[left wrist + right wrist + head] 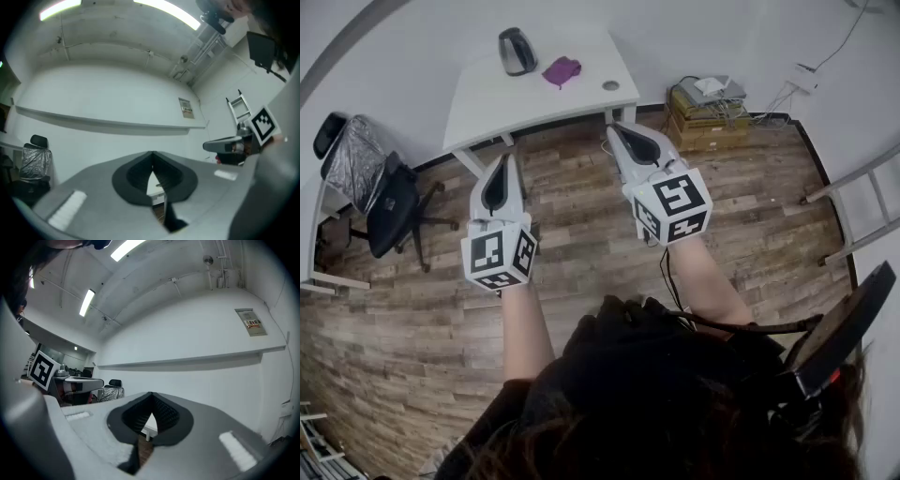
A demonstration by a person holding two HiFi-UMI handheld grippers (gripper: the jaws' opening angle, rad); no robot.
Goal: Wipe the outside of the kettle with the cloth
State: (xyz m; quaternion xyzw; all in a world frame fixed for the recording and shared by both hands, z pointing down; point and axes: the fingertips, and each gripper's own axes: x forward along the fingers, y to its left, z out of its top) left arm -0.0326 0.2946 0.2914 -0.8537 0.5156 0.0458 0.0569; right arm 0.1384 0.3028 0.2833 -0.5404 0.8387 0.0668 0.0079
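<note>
A steel kettle (517,51) with a black handle stands on the white table (497,98) at the far wall. A purple cloth (562,70) lies crumpled just right of it. My left gripper (504,161) is held over the wooden floor short of the table, shut and empty. My right gripper (619,131) hangs near the table's right front corner, also shut with nothing in it. In the left gripper view the left gripper (152,154) points a little upward at the white wall. In the right gripper view the right gripper (151,395) shows the table edge through its gap.
A black office chair (389,202) stands at the left, with a silver-covered seat (352,159) beside it. A stack of boxes (708,112) sits right of the table. A ladder (862,206) leans at the far right. A small round disc (610,85) lies on the table.
</note>
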